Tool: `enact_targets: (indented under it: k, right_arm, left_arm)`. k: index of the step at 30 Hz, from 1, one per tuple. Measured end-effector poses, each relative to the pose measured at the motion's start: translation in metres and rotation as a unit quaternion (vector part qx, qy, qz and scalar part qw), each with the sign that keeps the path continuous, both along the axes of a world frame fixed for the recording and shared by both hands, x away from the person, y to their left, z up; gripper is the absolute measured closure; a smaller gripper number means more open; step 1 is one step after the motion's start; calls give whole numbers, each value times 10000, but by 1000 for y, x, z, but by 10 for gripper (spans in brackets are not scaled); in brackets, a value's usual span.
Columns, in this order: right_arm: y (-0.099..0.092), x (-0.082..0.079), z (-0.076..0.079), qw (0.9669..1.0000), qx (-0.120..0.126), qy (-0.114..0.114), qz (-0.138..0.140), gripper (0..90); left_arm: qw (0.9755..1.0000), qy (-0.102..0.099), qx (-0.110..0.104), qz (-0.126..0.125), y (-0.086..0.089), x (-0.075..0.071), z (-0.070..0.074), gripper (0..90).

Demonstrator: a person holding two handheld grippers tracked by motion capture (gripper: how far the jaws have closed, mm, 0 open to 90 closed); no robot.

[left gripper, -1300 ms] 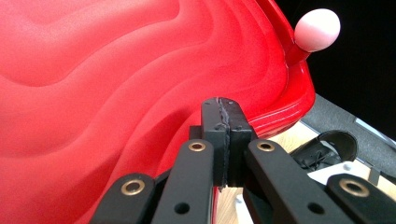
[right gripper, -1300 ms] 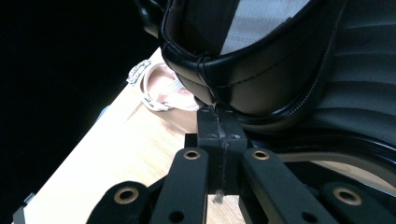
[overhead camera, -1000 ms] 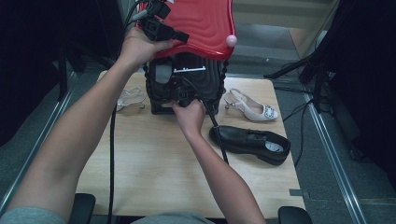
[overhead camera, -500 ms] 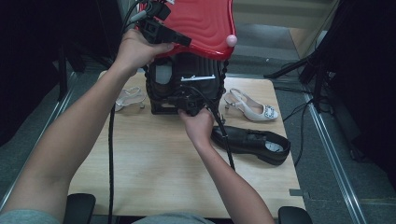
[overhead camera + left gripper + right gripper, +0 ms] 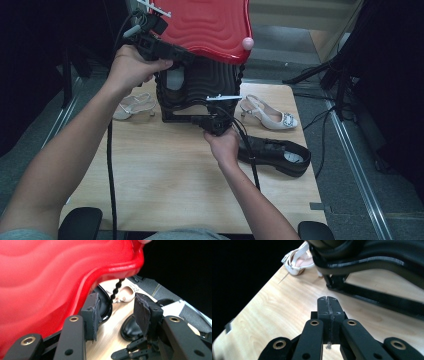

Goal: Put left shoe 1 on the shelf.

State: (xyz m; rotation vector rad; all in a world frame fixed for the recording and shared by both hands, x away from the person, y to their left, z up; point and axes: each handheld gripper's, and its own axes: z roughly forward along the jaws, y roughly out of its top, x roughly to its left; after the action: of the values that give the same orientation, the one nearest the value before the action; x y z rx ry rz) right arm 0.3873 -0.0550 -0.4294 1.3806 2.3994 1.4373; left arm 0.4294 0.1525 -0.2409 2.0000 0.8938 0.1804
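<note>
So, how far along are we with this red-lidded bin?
Done: the red lid stands raised over the black bin. In hand: left gripper beside the lid's edge, jaws just opening, nothing between them; right gripper shut, empty, near the bin's base. Left, probably: black shoe and two pale sandals lie on the table.

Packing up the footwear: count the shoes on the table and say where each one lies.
3. A pale strappy sandal lies left of the black stand, a beige slingback heel right of it, and a black leather shoe near the right edge. The stand may hide others.
</note>
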Motion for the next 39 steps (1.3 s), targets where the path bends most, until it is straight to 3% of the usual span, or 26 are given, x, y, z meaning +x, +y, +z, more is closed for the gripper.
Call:
enact_targets:
  k: [5,8,12,18,26,31,39]
  right_arm:
    - [-13,-7,-7,10000,-1,-69,-5,900]
    - [-20,-8,-10,9999,137,-19,26,862]
    - [-29,-12,-10,10000,43,-62,-13,766]
    - [-39,-19,-9,9999,-85,-56,77,727]
    - [-51,-31,-9,9993,-155,-51,329,769]
    - [-63,-39,-10,9995,-128,-71,266,777]
    - [-83,-47,-15,9997,-84,-1,215,764]
  left_arm:
    - [10000,79,-16,-41,4,-9,-11,547]
    - [9999,107,2,-63,8,-13,-19,536]
    - [9998,193,21,-56,10,-16,-29,517]
    - [9996,266,51,-81,12,-19,-43,483]
    - [9994,299,-27,-175,10,-30,-61,467]
    - [9991,382,96,-182,7,-34,-78,463]
    - [9984,514,53,-234,6,-40,-103,465]
